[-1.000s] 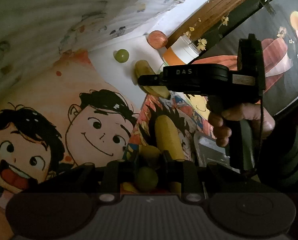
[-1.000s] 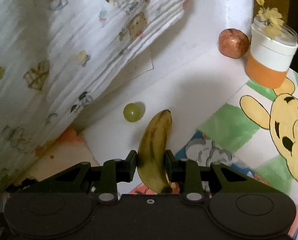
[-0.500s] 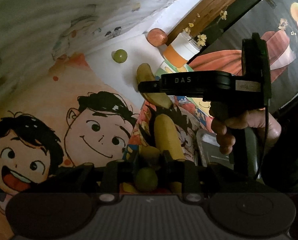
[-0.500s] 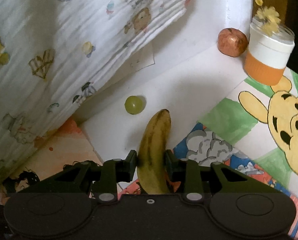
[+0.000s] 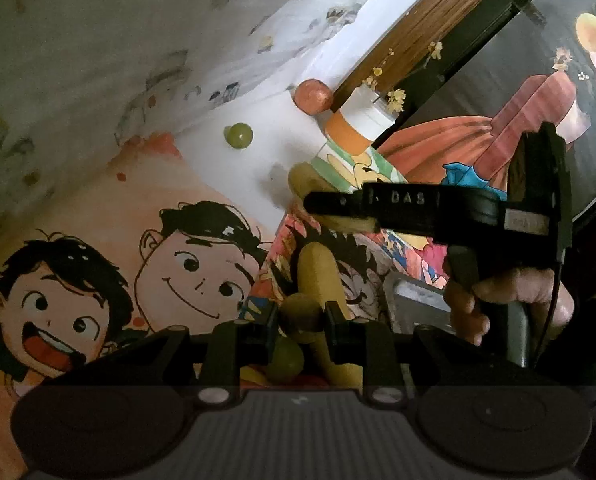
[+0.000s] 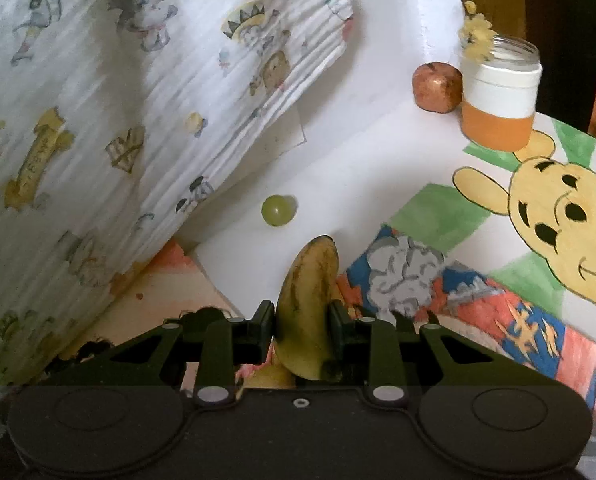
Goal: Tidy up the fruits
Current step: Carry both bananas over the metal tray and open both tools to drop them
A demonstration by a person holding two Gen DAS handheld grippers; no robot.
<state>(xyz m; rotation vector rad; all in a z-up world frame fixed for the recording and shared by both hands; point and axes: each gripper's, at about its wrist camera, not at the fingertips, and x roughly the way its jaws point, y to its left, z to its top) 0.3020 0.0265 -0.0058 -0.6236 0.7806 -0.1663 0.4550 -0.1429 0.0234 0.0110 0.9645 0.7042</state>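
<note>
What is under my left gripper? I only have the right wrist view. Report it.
Observer: A plain yellow banana lies on the cartoon-printed mat, just ahead of the left gripper.
Operator: Say what sits between its fingers.
Observer: A small round yellow-brown fruit sits between them. I cannot tell whether it is gripped.
Operator: Name anything below that.
Observer: A round green grape lies just beneath, next to that banana.
Operator: Check my right grip from outside.
Observer: Seen side-on, the right gripper holds the spotted yellow banana crosswise, with its tip sticking out past the fingers.
</note>
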